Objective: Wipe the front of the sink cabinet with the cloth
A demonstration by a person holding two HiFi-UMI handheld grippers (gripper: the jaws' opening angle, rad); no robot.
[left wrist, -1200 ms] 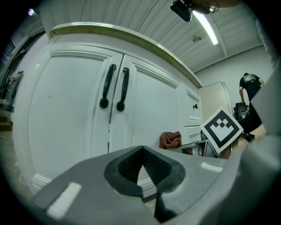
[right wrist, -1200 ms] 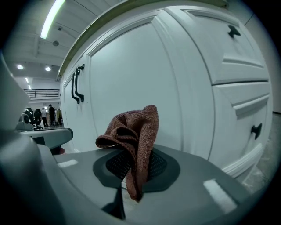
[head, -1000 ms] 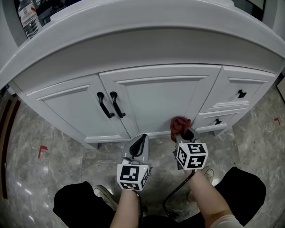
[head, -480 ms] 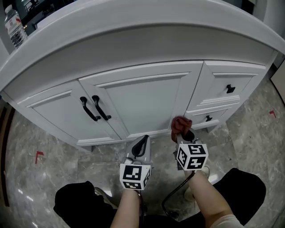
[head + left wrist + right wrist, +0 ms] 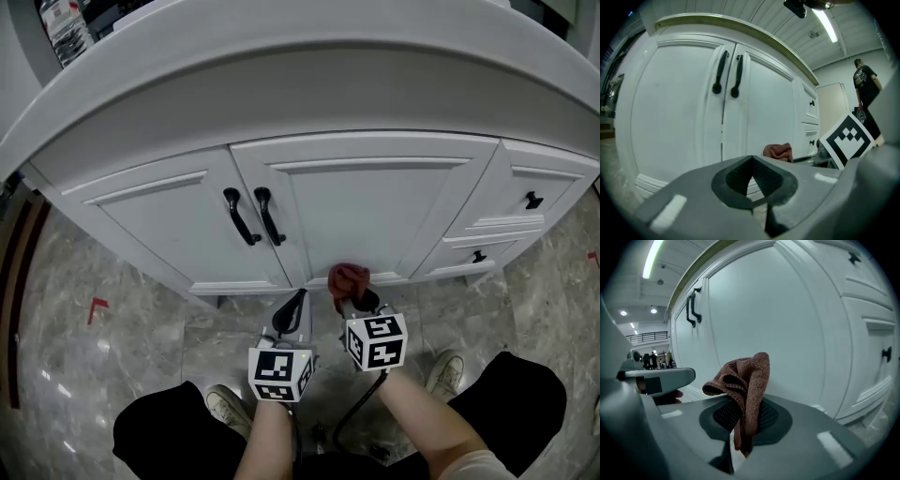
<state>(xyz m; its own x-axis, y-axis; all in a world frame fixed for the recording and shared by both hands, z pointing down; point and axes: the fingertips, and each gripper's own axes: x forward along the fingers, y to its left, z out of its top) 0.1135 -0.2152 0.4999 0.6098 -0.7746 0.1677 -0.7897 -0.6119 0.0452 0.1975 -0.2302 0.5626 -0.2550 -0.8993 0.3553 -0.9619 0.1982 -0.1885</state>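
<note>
Right gripper (image 5: 353, 298) pinches the cloth (image 5: 349, 277) low before the cabinet (image 5: 366, 206), left gripper (image 5: 292, 307) closed and empty; most wiping seemingly remains.

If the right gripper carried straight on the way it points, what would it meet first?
Probably the lower part of the right-hand cabinet door, with the cloth it holds touching before the right gripper does; the gap left is unclear.

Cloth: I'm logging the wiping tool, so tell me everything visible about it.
The cloth is reddish-brown and crumpled, with a knitted or terry-like weave. Its lower end is pinched in the shut right gripper. The rest bunches upright above, folding over to one side. It sits low before the cabinet door, near its bottom rail. Whether it touches the door is unclear.
</note>
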